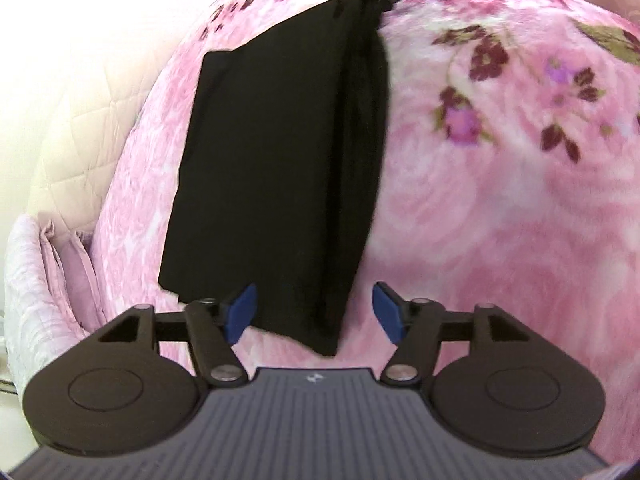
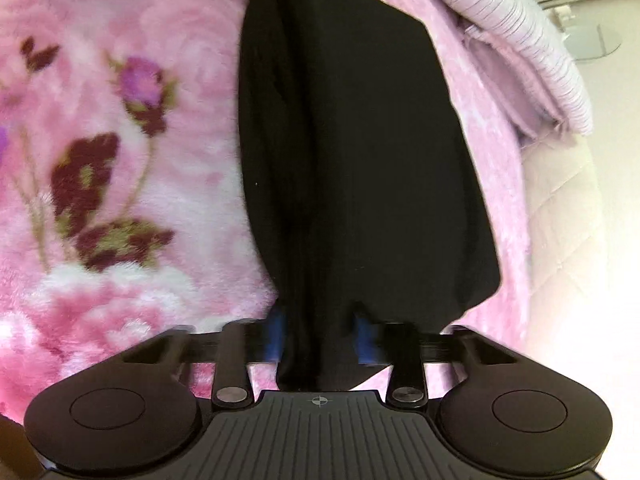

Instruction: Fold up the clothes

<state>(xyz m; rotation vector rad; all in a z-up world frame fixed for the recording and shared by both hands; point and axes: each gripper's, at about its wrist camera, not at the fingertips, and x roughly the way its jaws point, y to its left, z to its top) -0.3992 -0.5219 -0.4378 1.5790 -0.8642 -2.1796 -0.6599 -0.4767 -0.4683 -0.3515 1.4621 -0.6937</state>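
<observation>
The black garment lies folded long on the pink flowered blanket. The left hand-held gripper is open at its near end; the right hand-held gripper pinches the other end. Lay it down flat.

The black garment ran off the top edge in the right wrist view, its lower end covering the right gripper's blurred blue pads.

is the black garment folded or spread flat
Folded. The black garment lies as a narrow strip on the pink floral blanket, with layered lengthwise edges. The right claw is shut on one end; the left claw is open.
</observation>
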